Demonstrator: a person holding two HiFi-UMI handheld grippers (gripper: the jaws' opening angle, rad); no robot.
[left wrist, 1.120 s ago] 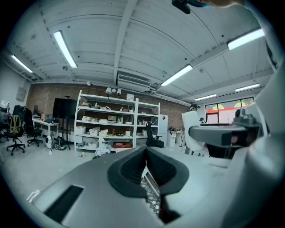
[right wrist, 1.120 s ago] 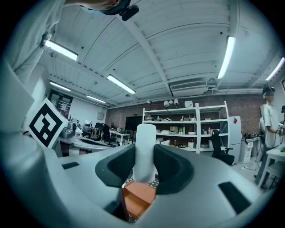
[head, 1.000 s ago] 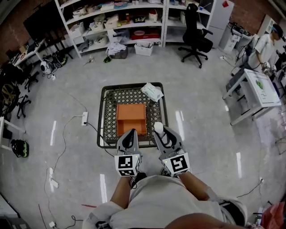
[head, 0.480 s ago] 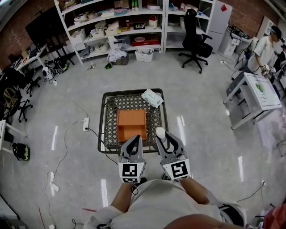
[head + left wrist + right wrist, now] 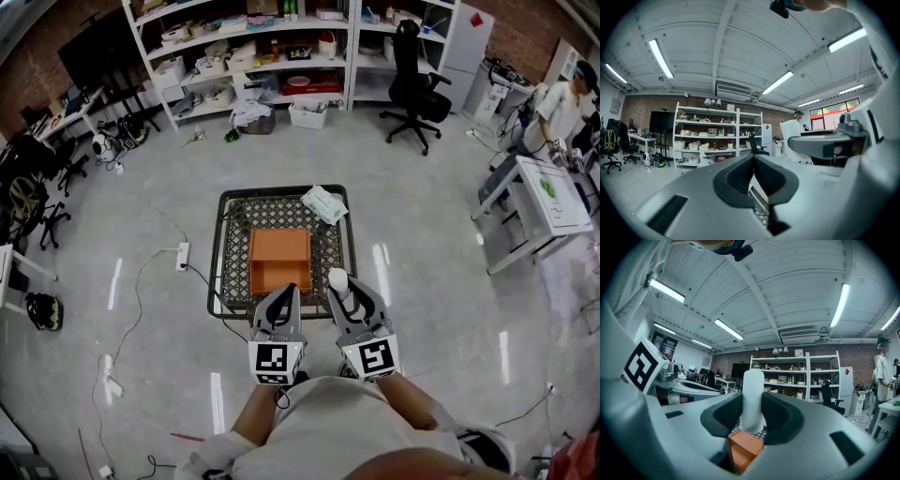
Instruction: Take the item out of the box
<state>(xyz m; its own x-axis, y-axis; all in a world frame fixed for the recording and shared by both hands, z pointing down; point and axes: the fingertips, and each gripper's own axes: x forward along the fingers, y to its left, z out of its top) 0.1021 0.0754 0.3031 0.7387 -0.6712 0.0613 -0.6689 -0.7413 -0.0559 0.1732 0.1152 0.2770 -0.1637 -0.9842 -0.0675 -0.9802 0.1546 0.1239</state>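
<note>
My right gripper is clamped on the item, a plain white cylinder, with a dark pad pressed to each side of it. In the right gripper view it stands upright between the jaws, its long axis running top to bottom of the frame and square across the line the gripper points along. My left gripper is closed with its two pads meeting and nothing between them. In the head view both grippers sit at lower centre, side by side, at the near edge of the wire-mesh table. The orange box lies on that mesh, just above the left gripper in the frame and up and to the left of the right one, and the near part of its top looks open. The cylinder is clear of the box, just beside its lower right corner, so I judge the taking-out as good as done. What remains turns on bare mesh lying to the right of the box, and my right hand is the nearer one and already has the item. A white packet rests at the table's upper right corner; any print on it is too small to read. The cylinder shows no label, the box no brand, and the marker cubes carry only black-and-white squares.
</note>
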